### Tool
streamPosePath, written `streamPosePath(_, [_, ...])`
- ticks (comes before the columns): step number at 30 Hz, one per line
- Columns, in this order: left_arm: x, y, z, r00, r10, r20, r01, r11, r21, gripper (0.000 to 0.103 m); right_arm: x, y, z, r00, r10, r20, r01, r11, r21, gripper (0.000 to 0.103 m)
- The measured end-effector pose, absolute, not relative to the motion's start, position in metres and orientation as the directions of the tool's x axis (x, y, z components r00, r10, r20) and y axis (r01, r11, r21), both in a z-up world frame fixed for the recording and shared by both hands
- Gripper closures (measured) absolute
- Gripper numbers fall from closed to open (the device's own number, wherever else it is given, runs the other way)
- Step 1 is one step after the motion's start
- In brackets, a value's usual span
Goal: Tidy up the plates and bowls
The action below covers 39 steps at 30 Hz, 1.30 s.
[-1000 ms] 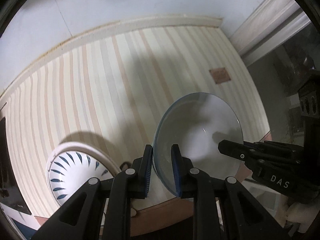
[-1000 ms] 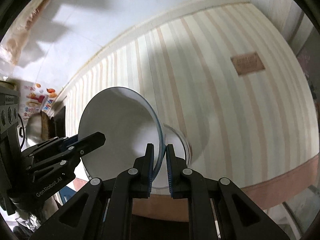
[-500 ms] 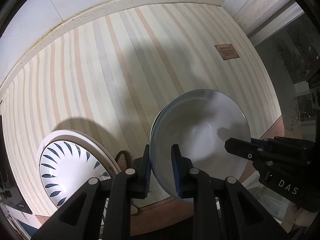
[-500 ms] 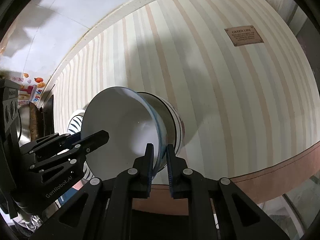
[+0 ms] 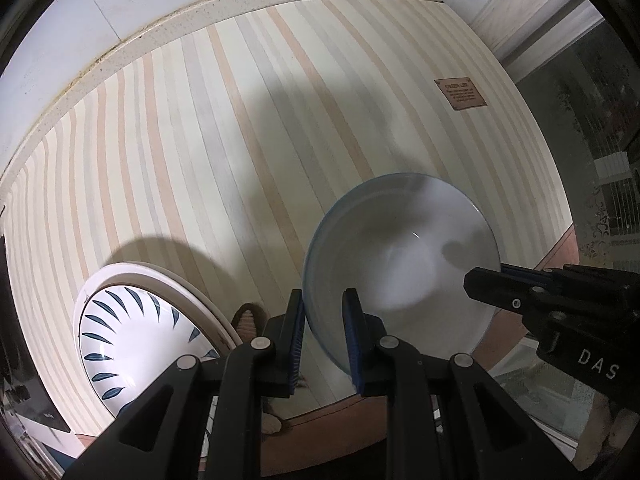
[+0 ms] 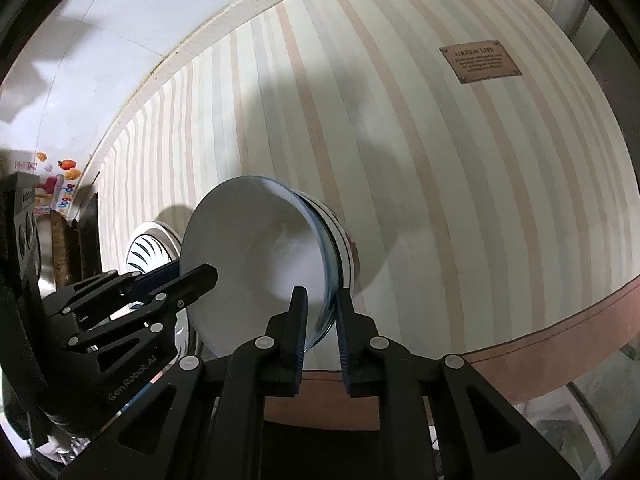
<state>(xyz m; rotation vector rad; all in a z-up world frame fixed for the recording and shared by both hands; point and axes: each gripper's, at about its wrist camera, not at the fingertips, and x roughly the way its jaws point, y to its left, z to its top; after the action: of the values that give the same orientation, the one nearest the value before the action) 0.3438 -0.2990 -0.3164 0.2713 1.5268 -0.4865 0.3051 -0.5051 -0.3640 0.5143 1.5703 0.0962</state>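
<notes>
Both grippers hold one pale blue bowl (image 5: 400, 248) by opposite sides of its rim. My left gripper (image 5: 322, 320) is shut on the near-left rim. My right gripper (image 6: 320, 312) is shut on the other side, and its fingers (image 5: 500, 280) show at the right in the left wrist view. In the right wrist view the blue bowl (image 6: 260, 256) sits in a white bowl with dark bands (image 6: 340, 240) on the striped table. A white plate with blue leaf marks (image 5: 132, 332) lies to the left.
The striped tablecloth (image 5: 240, 140) has a brown label (image 5: 460, 94) at the far right. A white wall runs along the back. Dark objects and colourful packaging (image 6: 56, 184) stand at the left edge of the right wrist view.
The blue bowl has come down and levelled out, onto the banded bowl. Both grippers moved down with it and kept their hold.
</notes>
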Motion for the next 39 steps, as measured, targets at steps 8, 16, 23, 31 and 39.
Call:
streamPosePath(8, [0.328,-0.29,-0.28,0.05,-0.158,-0.986,0.474,0.873,-0.116,0.085,0.3,-0.503,-0.348,0.045,0.357,-0.933,0.242,0.902,0.357,0.078])
streamPosePath(16, [0.291,-0.26,-0.211,0.171,-0.212,-0.962,0.485,0.868,-0.105,0.076,0.265,-0.487,-0.288,0.149,0.278,-0.949,0.187,0.934,0.303,0.037])
streamPosePath(23, [0.271,-0.232,-0.166,0.224,-0.262,-0.939,0.485,0.865,-0.126,0.039,0.224,-0.467,-0.225,0.24,0.236,-0.942,0.155,0.948,0.277,0.016])
streamPosePath(31, [0.247,-0.212,-0.134,0.292,-0.294,-0.91,0.491,0.863,-0.122,0.01,0.184,-0.449,-0.171,0.347,0.169,-0.923,0.139,0.964,0.228,0.008])
streamPosePath(39, [0.234,-0.195,-0.111,0.315,-0.33,-0.89,0.477,0.866,-0.152,0.005,0.157,-0.44,-0.13,0.426,0.105,-0.899,0.138,0.974,0.179,0.006])
